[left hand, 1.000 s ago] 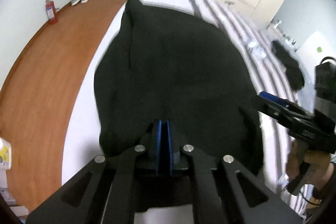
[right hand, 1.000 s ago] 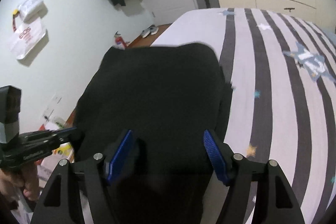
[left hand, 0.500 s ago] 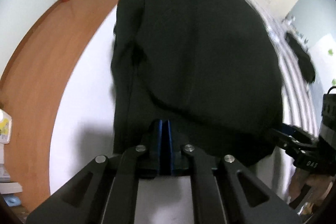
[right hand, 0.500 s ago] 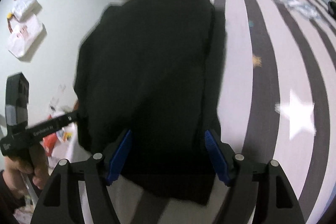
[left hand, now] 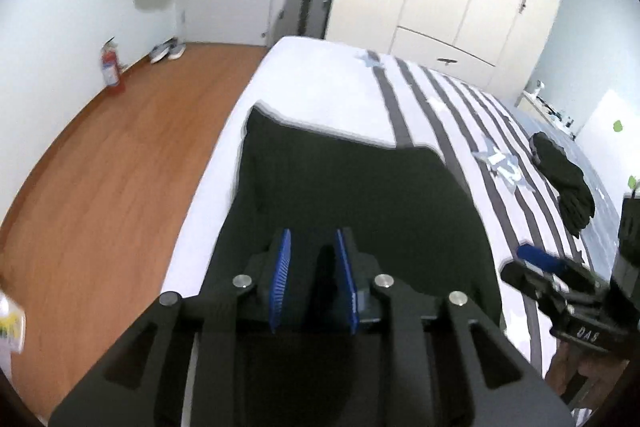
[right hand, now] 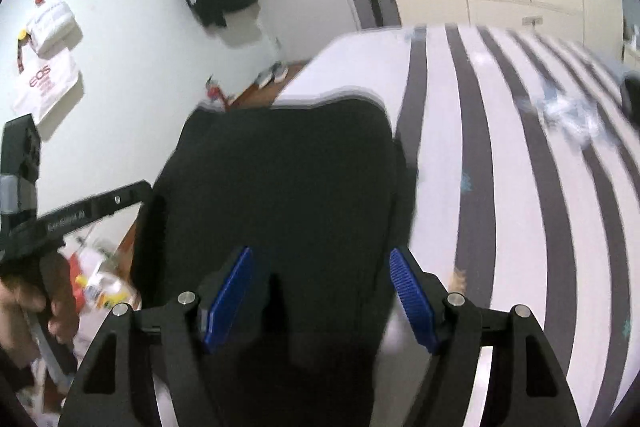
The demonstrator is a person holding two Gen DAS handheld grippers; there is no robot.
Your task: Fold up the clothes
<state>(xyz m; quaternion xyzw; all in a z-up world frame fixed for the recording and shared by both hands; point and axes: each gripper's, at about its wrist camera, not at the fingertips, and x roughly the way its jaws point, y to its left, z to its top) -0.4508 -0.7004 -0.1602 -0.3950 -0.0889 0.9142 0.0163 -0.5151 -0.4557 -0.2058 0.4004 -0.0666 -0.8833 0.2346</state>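
Black soft fabric garment (left hand: 360, 203) is laid flat on the white, grey-striped bed (left hand: 320, 87), near the left edge, long axis running straight ahead of both tongs. Left tongs (left hand: 312, 281): partly spread, nothing pinched, near hem seen directly below. Right tongs (right hand: 320, 297): spread wide, empty, over the same near hem toward its right side. Both are judged equally near; next grasp is down onto the hem.

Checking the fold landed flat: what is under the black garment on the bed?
The black folded garment lies on the striped bedsheet, white and grey showing around it. Whatever lies directly beneath is covered.
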